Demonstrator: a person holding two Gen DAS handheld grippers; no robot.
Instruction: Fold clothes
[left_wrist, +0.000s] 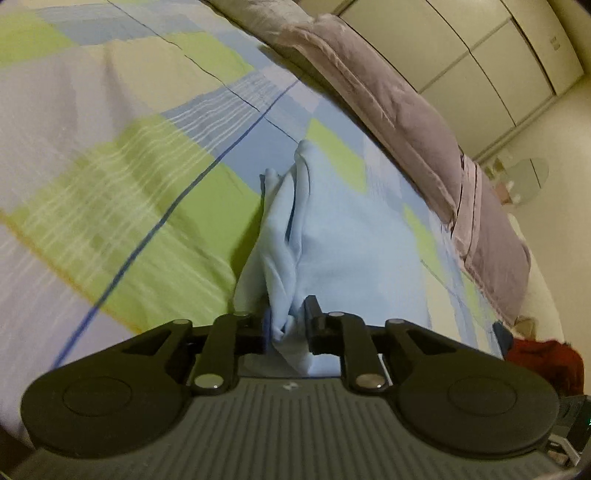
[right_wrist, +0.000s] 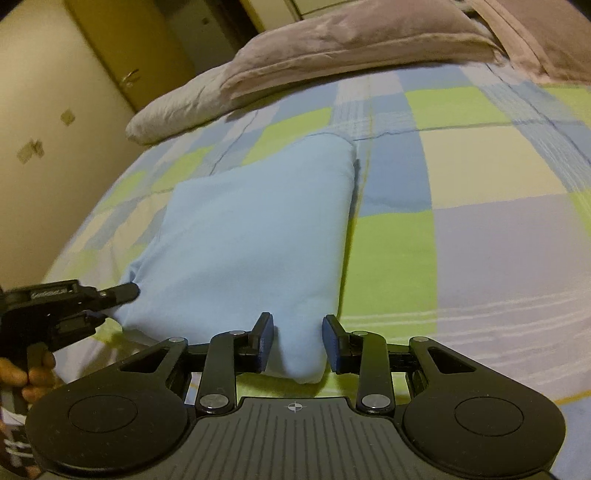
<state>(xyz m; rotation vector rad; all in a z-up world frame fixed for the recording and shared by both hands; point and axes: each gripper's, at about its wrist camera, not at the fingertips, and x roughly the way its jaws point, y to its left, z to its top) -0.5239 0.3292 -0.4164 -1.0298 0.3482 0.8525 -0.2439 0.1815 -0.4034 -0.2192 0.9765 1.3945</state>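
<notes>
A light blue garment lies folded on the checked bedspread. My left gripper is shut on a bunched corner of the garment and lifts it off the bed; the same gripper shows at the left of the right wrist view, pinching the garment's near left corner. My right gripper is open, its blue pads on either side of the garment's near right corner, which lies between the jaws untouched.
Two mauve pillows lie along the head of the bed; they also show in the left wrist view. A red cloth sits off the bed's edge. A wardrobe and a door stand beyond.
</notes>
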